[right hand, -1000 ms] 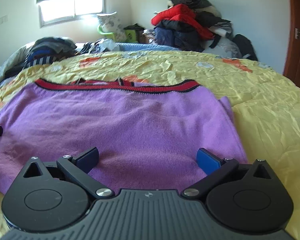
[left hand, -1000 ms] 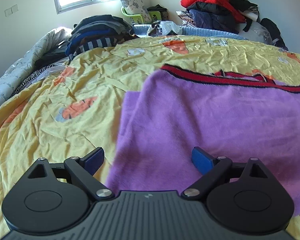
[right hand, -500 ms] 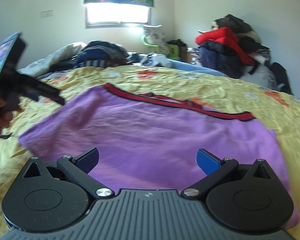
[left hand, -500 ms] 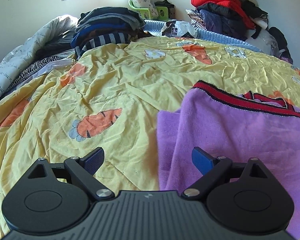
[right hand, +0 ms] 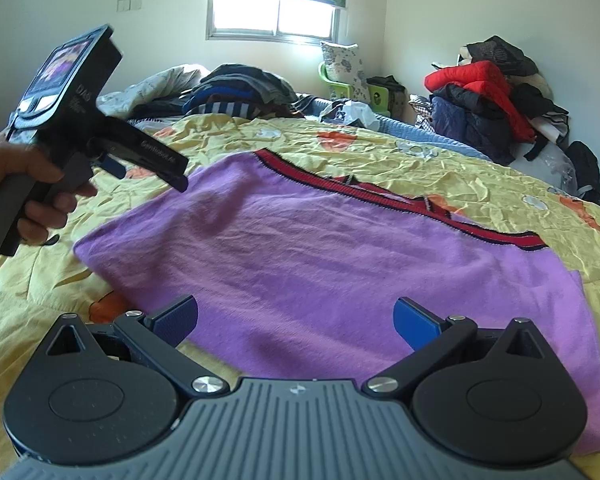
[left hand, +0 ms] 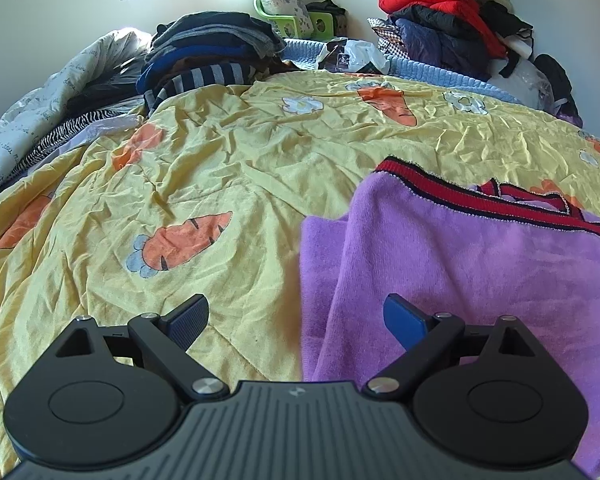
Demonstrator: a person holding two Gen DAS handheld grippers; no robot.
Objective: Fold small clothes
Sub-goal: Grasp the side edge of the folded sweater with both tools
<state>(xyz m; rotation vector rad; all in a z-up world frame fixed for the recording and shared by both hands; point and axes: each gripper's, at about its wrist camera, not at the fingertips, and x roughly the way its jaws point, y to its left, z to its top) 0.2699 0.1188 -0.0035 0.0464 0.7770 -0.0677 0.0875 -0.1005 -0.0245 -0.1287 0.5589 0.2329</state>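
- At the near edge of the bed, the right gripper hangs low over the purple sweater, its blue-padded fingers spread wide and grasping nothing.
- The left gripper is likewise released, fingers apart, straddling the sweater's left edge: one pad above bare sheet, the other above purple knit.
- From the right wrist view, the left gripper shows at ten o'clock, held in the person's hand, raised clear of the cloth, its tips near the sweater's far left corner.
- The sweater lies flat on the yellow carrot-print sheet, its red and black trim along the far edge, toward twelve o'clock.
- Beyond it, at eleven o'clock, a stack of dark folded clothes sits at the head of the bed.
- At one o'clock, a heap of jackets with a red one on top leans in the corner.
- A window glows on the far wall.
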